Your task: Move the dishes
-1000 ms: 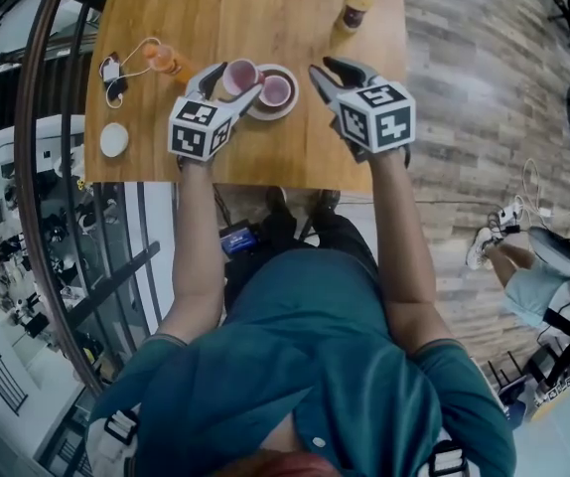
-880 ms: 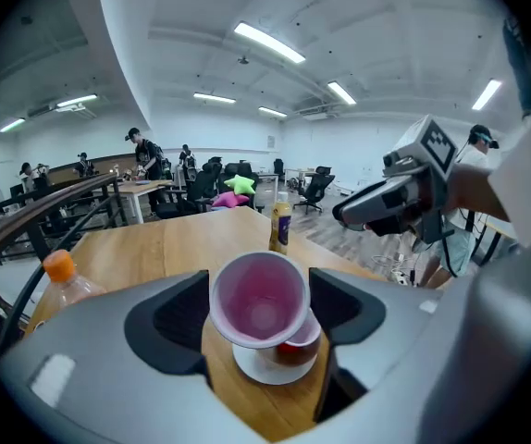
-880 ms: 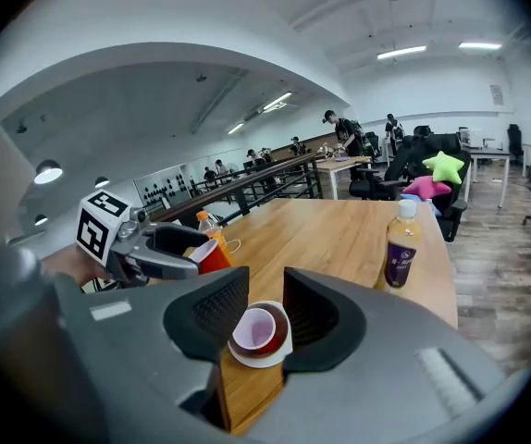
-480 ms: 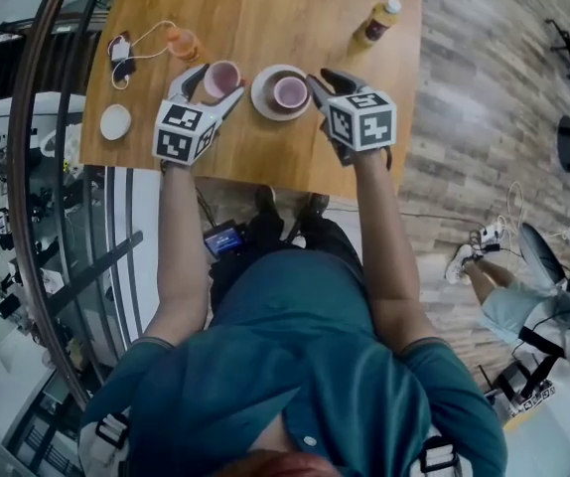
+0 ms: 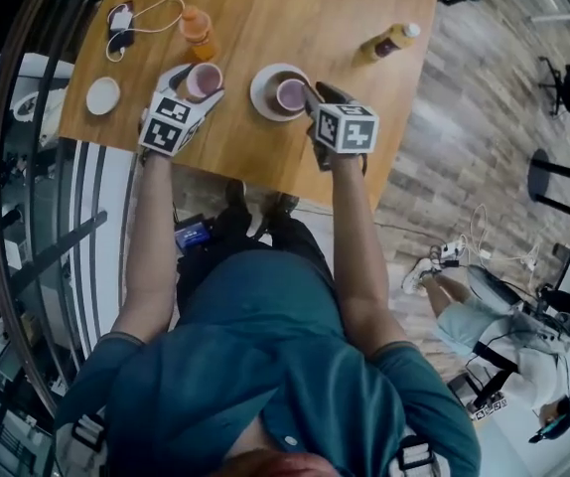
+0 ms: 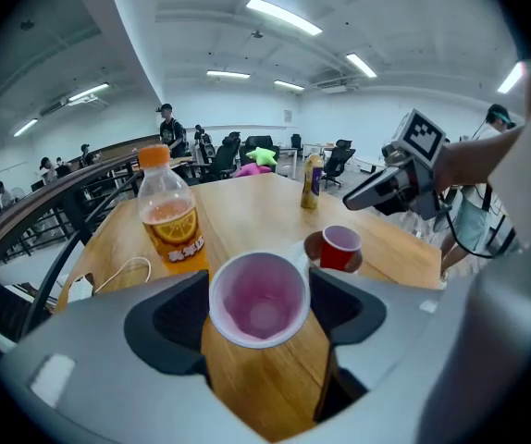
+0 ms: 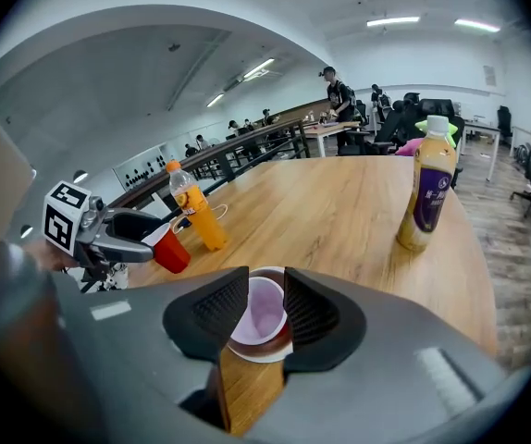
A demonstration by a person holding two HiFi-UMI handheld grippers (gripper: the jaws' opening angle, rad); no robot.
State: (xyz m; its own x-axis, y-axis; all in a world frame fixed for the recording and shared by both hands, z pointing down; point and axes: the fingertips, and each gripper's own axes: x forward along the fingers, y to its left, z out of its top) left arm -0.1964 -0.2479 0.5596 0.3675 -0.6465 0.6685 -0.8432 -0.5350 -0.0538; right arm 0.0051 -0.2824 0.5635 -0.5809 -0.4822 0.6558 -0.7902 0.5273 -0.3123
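Two red cups with pink insides are in play. My left gripper (image 5: 196,85) is shut on one cup (image 6: 259,302), held left of the plate, its rim between both jaws. The other cup (image 5: 290,94) stands on a brown plate with a white rim (image 5: 263,95). My right gripper (image 7: 265,280) is right up against this cup (image 7: 264,311). Its jaws stand a narrow gap apart, and the cup shows through the gap, beyond the pads, not held. In the left gripper view that cup (image 6: 341,248) and the right gripper (image 6: 390,188) show to the right.
An orange drink bottle (image 5: 197,30) stands just beyond the left gripper. A brown bottle (image 5: 387,41) is at the far right of the wooden table (image 5: 265,8). A white round lid (image 5: 102,94) and a cabled device (image 5: 121,23) lie at the left. A railing runs along the table's left.
The left gripper has carried its cup leftward, away from the plate. The right gripper has closed in on the cup on the plate, and its jaws have narrowed.
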